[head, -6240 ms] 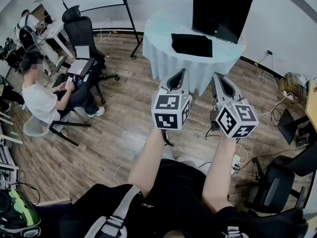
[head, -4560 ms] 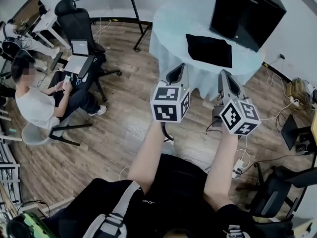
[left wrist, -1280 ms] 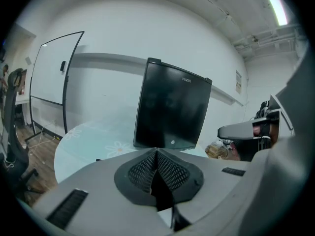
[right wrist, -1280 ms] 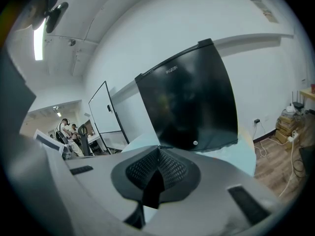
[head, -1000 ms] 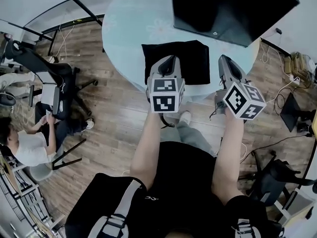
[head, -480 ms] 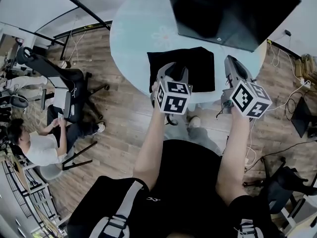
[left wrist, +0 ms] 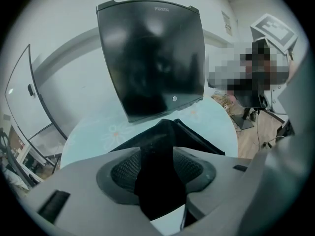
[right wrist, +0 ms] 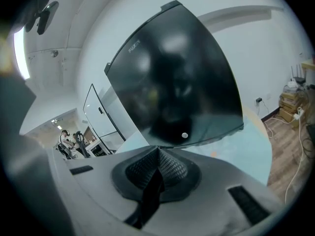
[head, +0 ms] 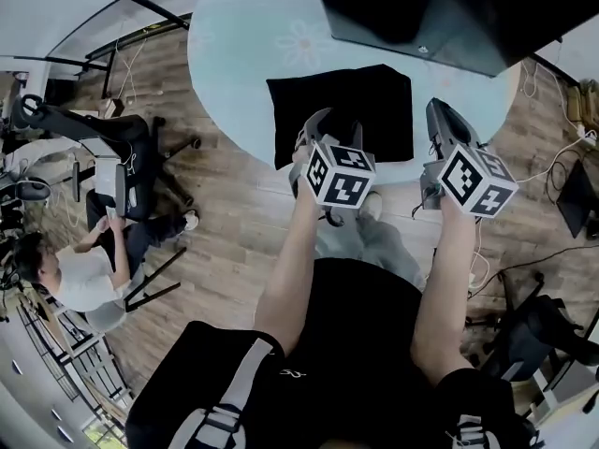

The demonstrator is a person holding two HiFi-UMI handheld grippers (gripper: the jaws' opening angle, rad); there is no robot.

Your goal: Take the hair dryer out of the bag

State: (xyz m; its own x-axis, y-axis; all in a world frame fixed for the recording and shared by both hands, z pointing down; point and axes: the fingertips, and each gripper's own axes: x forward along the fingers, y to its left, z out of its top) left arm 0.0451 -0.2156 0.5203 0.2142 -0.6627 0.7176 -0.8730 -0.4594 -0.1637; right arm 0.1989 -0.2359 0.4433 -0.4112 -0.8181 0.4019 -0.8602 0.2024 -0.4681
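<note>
The left gripper (left wrist: 156, 168) has just been opening its jaws; they stand wide apart with nothing pressed between the pads, and the black bag (head: 342, 101) shows through the gap; the right gripper (right wrist: 158, 157) has its jaws closed together on nothing. The bag lies flat near the front edge of the round table (head: 243, 54), whose pale cloth bears flower prints; no view shows the hair dryer itself. Behind the bag stands a large black case (left wrist: 152, 58); its small lettering (left wrist: 161, 9) seems to read "FUXIN", though it is blurred.
</note>
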